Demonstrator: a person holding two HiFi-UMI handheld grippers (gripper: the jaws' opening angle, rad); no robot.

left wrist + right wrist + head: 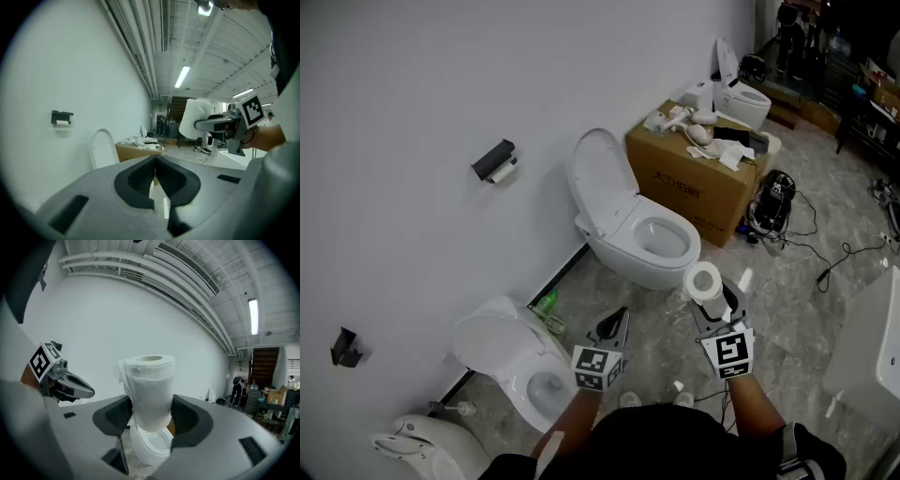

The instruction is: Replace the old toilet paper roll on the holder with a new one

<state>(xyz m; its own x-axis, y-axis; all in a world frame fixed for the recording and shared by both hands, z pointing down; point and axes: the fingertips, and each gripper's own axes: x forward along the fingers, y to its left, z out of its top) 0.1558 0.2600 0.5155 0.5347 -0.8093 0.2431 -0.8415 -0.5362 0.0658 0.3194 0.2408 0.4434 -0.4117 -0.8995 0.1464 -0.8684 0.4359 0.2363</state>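
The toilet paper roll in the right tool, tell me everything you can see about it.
The toilet paper roll is white, thick and looks full, with soft, slightly wrinkled paper. It stands upright, the open end of its hollow core facing up. A loose outer sheet sticks out raggedly along its left edge in the right gripper view. The right tool clamps its lower half between dark ribbed pads, one on each side. Nothing else touches it. It is held in the air above the floor, near an open toilet.
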